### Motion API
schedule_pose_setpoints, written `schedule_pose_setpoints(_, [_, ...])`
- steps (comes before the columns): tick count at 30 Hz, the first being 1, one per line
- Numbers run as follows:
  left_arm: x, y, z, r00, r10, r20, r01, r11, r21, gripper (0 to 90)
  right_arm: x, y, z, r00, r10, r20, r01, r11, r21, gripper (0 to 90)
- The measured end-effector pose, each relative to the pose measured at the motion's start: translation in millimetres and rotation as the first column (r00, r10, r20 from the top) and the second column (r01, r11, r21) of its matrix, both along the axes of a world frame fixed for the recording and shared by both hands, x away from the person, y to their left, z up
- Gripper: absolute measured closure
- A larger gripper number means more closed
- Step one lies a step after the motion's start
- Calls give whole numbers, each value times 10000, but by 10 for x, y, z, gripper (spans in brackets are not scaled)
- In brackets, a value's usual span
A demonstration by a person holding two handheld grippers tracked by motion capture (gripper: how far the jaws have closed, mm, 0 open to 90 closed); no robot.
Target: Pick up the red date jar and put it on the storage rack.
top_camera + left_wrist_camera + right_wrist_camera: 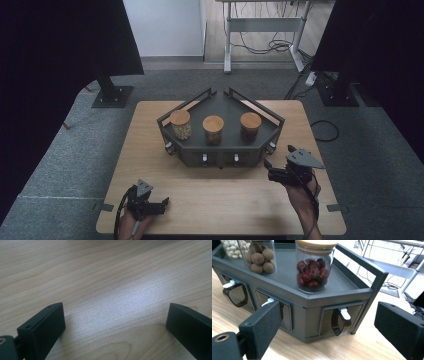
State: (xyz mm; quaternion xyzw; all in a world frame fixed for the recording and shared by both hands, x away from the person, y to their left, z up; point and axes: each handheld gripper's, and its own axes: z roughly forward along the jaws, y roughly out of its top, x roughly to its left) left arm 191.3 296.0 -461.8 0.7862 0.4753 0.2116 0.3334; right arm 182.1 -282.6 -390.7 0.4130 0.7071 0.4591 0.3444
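Note:
A dark grey angular stand (227, 106) sits at the table's middle with three wood-lidded glass jars on top. One jar holds pale pieces (180, 124), the middle one brown balls (213, 129), and the right one red fruit (250, 125). My right gripper (267, 168) hovers just off the stand's front right corner. Its jaws stand open and empty in the right gripper view (327, 322), facing a small drawer with a white handle (343, 314) below the red-fruit jar (313, 267). My left gripper (164, 202) rests low at the table's front left, open (115, 322) over bare wood.
The stand's front wall (310, 320) carries several small dark drawers with white handles (269, 300). The wooden table (225, 205) runs wide between my two grippers. Black stands and loose cables (325, 130) lie on the grey carpet beyond the table.

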Motion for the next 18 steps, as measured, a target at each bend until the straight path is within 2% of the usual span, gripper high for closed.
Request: schedule_pose_setpoints(18, [-2, -2, -2, 10000, 20, 5, -20, 10000, -23, 20, -45, -33, -141, 9997, -131, -218, 128, 9998, -139, 64])
